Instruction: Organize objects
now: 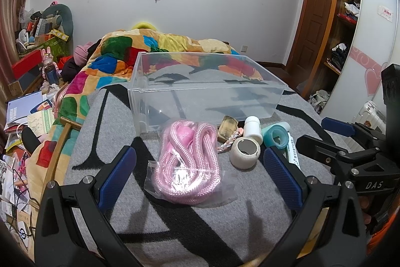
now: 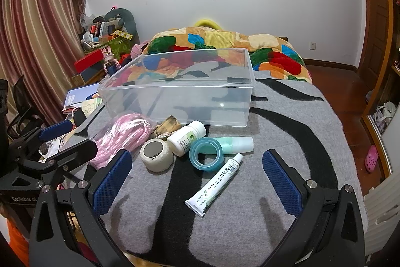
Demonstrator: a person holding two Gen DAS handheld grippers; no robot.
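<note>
Both my left fingers [image 1: 117, 177] and right fingers [image 2: 112, 182] are wide and hold nothing. Pink rope bag [image 1: 187, 162] lies between the left ones, tube [image 2: 215, 184] between the right. Clear box [image 2: 180, 91] waits behind. That slippery bag could slide out.

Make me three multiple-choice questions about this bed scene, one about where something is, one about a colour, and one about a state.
1. Where does the pink rope lie?
A. inside the bin
B. on the grey blanket in front of the bin
C. on the floor

2. What colour is the tape ring?
A. teal
B. red
C. yellow

3. What state is the clear bin in?
A. full
B. lidded
C. empty and open

Answers: 1 B, the bagged rope rests on the blanket between the left gripper fingers. 2 A, it shows teal beside the white bottle. 3 C, only the blanket pattern shows through its walls.
</note>
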